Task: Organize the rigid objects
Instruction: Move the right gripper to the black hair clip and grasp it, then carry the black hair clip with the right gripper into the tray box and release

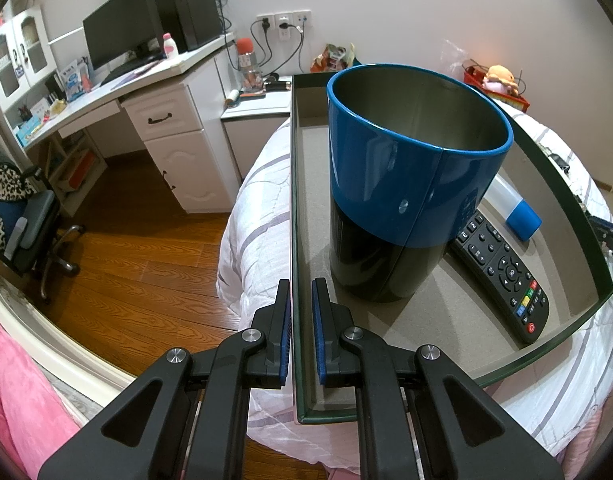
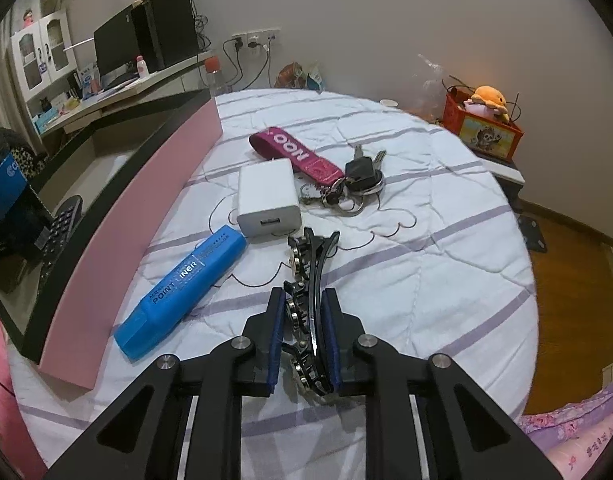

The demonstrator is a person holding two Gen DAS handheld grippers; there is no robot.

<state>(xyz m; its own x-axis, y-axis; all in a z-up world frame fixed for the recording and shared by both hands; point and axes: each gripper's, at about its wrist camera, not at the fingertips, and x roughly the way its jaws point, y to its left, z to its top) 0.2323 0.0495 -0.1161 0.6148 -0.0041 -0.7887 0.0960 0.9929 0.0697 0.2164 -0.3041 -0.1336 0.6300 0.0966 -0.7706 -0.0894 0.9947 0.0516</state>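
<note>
right gripper (image 2: pixel 302 312) clenched on hair clip (image 2: pixel 312 276), lower centre; left gripper (image 1: pixel 302 308) clamps tray (image 1: pixel 578 216) wall. pick step; next likely lift clip into tray.

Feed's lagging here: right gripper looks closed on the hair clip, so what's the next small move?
Probably lift the hair clip straight up off the bedspread: the right gripper pinches it, while the left gripper clamps the box wall.

"POINT LINER" on blue marker (image 2: pixel 183 285), seemingly "NOO" on magenta strap (image 2: pixel 296 155)
</note>
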